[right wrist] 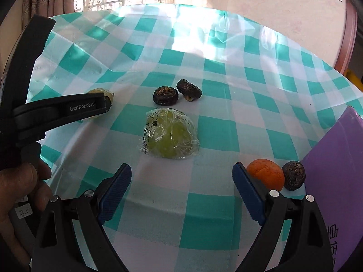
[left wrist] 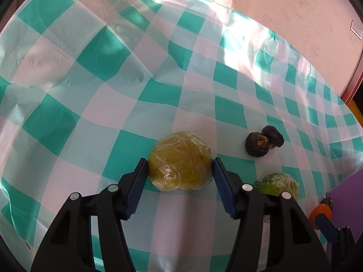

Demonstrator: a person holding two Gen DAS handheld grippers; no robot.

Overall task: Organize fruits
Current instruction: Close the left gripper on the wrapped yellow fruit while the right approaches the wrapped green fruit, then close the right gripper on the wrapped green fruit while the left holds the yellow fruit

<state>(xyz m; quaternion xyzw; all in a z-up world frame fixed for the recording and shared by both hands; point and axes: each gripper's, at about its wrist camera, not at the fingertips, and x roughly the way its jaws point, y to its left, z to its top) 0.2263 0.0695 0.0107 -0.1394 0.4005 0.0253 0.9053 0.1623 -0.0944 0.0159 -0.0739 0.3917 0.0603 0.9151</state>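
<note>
My left gripper (left wrist: 180,163) is shut on a yellow-green fruit wrapped in clear film (left wrist: 180,164), which rests on the checked cloth; both blue pads touch its sides. In the right wrist view the left gripper (right wrist: 106,104) hides most of that fruit (right wrist: 99,91). My right gripper (right wrist: 182,174) is open and empty, just short of a green fruit in clear film (right wrist: 170,138), also seen in the left wrist view (left wrist: 280,184). Two dark brown fruits (right wrist: 177,93) lie behind it; they also show in the left wrist view (left wrist: 264,140).
An orange fruit (right wrist: 266,174) and a third dark fruit (right wrist: 295,174) lie by the right finger, against a purple board (right wrist: 335,170) at the right. The green-and-white checked cloth (right wrist: 215,131) covers a round table; a wall and window stand behind.
</note>
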